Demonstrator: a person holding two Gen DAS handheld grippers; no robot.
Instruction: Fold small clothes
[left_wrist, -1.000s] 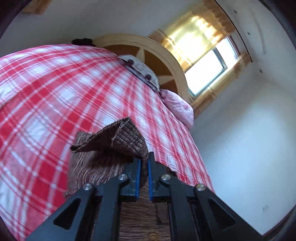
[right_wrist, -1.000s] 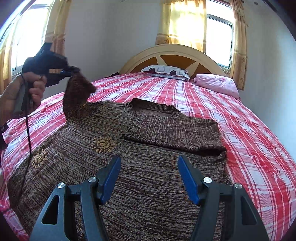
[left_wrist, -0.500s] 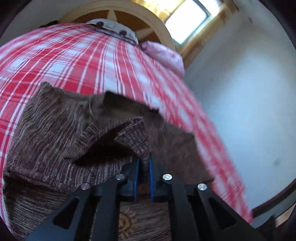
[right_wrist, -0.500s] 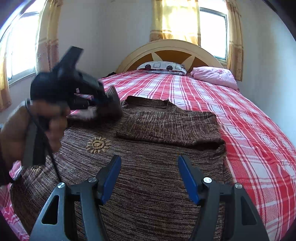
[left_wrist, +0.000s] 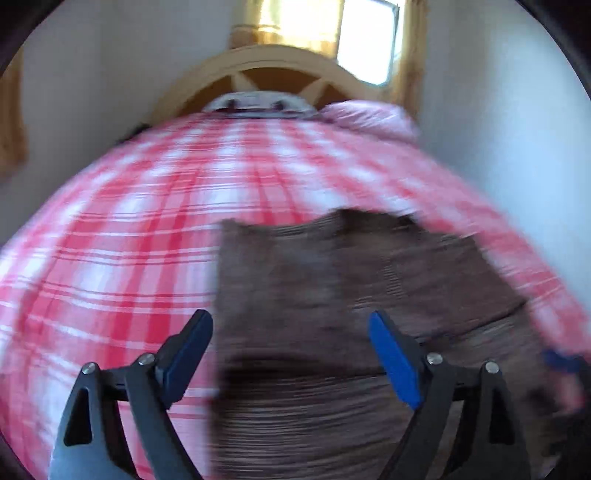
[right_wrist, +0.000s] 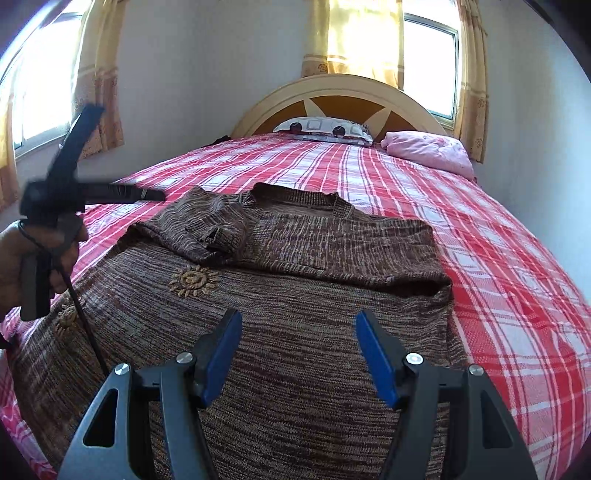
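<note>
A brown knitted sweater (right_wrist: 295, 295) with sun motifs lies flat on the red plaid bed (right_wrist: 498, 258). Both sleeves are folded in across its chest; the left sleeve (right_wrist: 207, 229) lies crumpled near the collar. My left gripper (left_wrist: 291, 354) is open and empty over the sweater's (left_wrist: 332, 295) left edge; its view is blurred. It also shows in the right wrist view (right_wrist: 147, 194), held by a hand at the left, above the bed beside the sweater. My right gripper (right_wrist: 295, 354) is open and empty above the sweater's lower body.
A patterned pillow (right_wrist: 325, 129) and a pink bundle (right_wrist: 428, 149) lie at the head of the bed, under the wooden headboard (right_wrist: 340, 96). Curtained windows stand behind and at the left. A white wall runs along the bed's right side.
My left gripper carried the left sleeve over the sweater's chest, let it go, opened and drew back to the left. The right gripper stayed open and still.
</note>
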